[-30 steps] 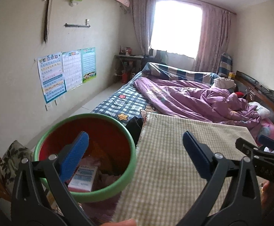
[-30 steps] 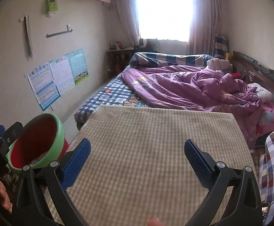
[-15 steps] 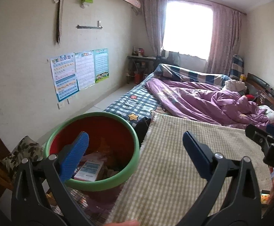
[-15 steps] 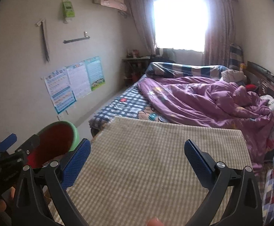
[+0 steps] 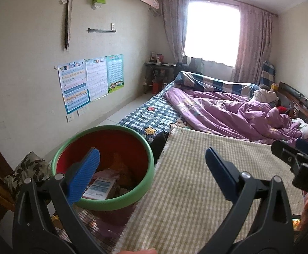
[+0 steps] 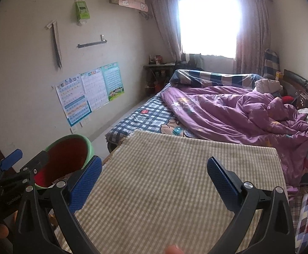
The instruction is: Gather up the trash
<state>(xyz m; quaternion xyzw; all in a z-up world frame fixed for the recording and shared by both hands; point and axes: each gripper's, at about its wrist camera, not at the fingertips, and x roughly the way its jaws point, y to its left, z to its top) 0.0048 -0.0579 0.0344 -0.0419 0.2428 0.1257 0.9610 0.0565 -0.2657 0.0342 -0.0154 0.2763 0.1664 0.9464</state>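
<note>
- I see my left hand-held gripper (image 5: 151, 169) spread over the bin's (image 5: 147, 182) rim.
- My right hand-held gripper (image 6: 154, 180) hangs spread above the checked surface (image 6: 164, 190); a bed (image 6: 228, 110) lies beyond.

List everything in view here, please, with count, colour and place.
Bin: one, red with green rim, left of the table.
Box: one, white and blue, inside the bin.
Table: one, beige check cloth, in front.
Bed: one, blue plaid sheet, behind the table.
Duvet: one, purple, on the bed.
Posters: three, blue and white, left wall.
Window: one, bright, far wall.
Left gripper: one, black with blue pads, open by the bin.
Right gripper: one, same colours, open over the table.
</note>
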